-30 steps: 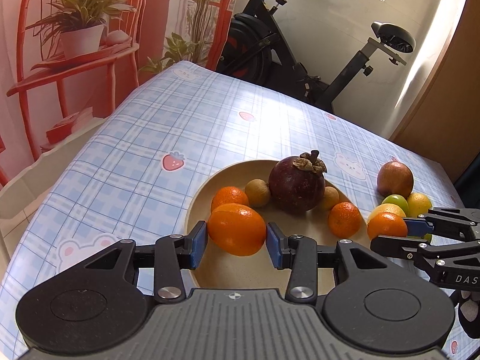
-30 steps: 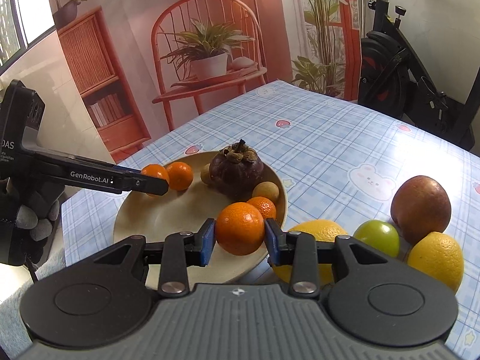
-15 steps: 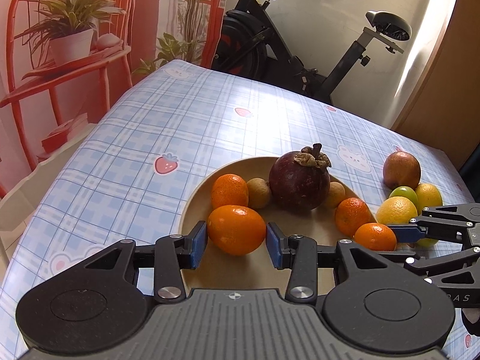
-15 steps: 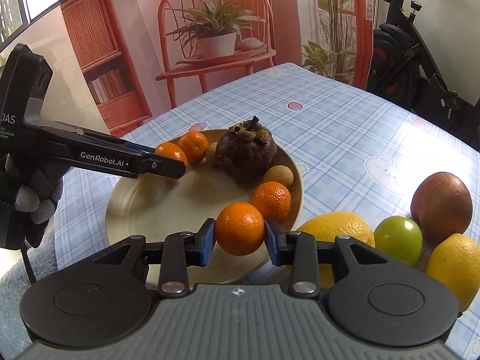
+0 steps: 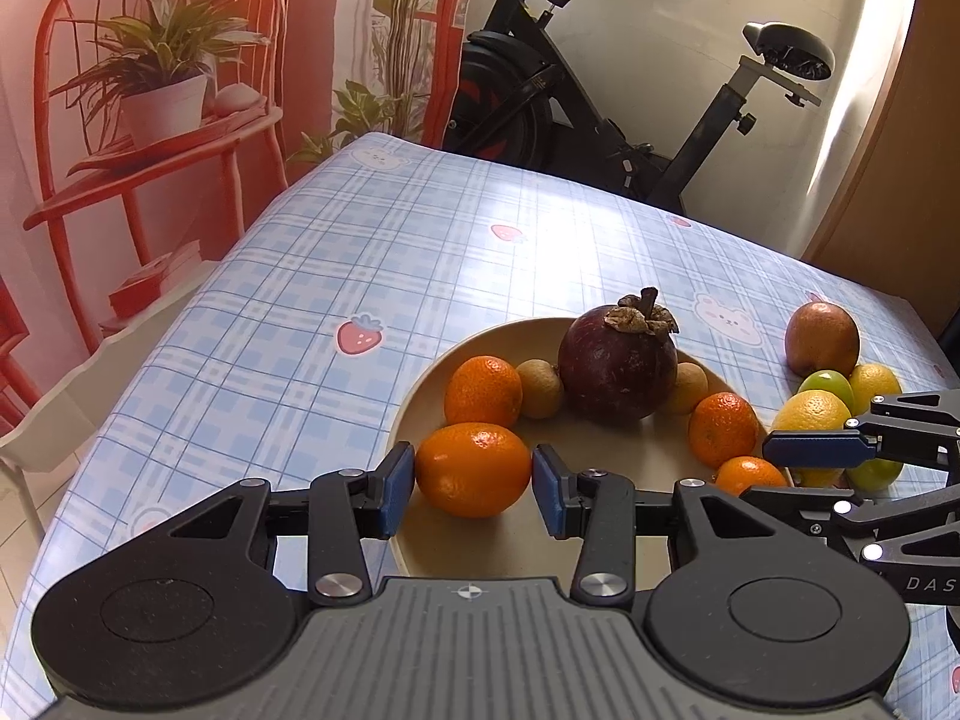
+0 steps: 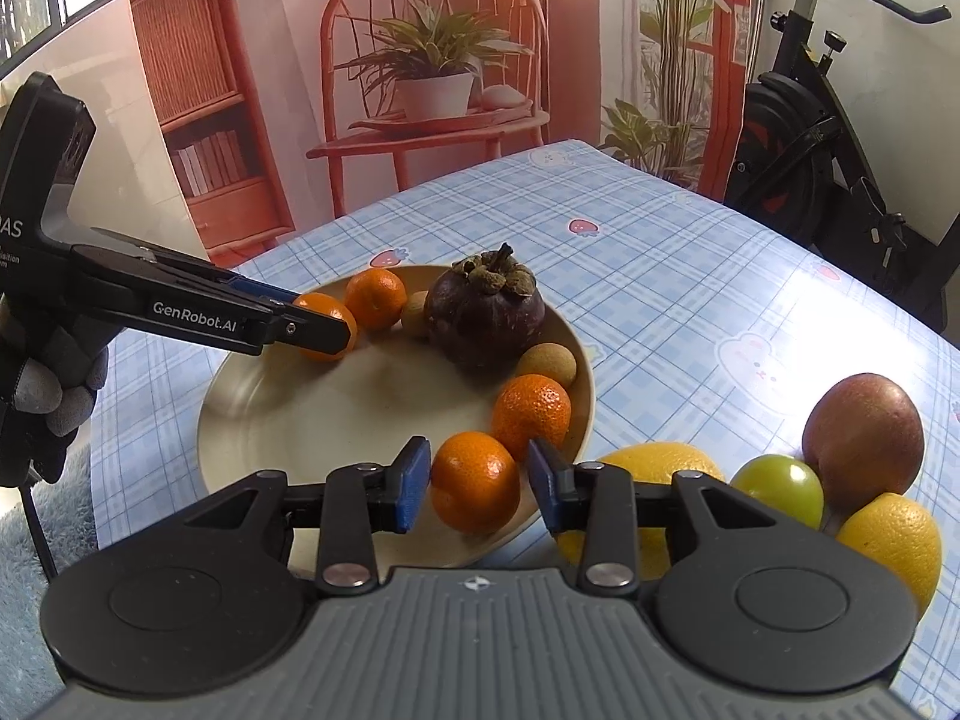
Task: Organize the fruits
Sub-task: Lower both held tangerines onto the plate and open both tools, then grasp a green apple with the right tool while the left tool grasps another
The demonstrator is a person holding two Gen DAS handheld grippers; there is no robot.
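Note:
A beige plate [image 5: 606, 447] [image 6: 336, 420] holds a dark mangosteen [image 5: 618, 369] [image 6: 485, 315], several oranges and small brown fruits. My left gripper [image 5: 473, 477] stands around a large orange [image 5: 474, 468] lying on the plate's near-left part; small gaps show at both pads, so it is open. My right gripper [image 6: 479, 483] stands around a small orange [image 6: 475, 480] resting on the plate's near rim, with gaps at both pads, open. The left gripper's fingers [image 6: 300, 330] also show in the right wrist view, around the large orange [image 6: 327, 315].
On the blue checked tablecloth [image 5: 360, 276] right of the plate lie two yellow citrus fruits [image 6: 888, 540], a green fruit [image 6: 780, 489] and a reddish-brown fruit [image 6: 864, 438]. An exercise bike [image 5: 600, 96] and a red plant stand [image 5: 150, 138] are beyond the table.
Both grippers lowered their oranges onto the plate and the jaws opened slightly. The right gripper's orange moved from above the rim down onto it.

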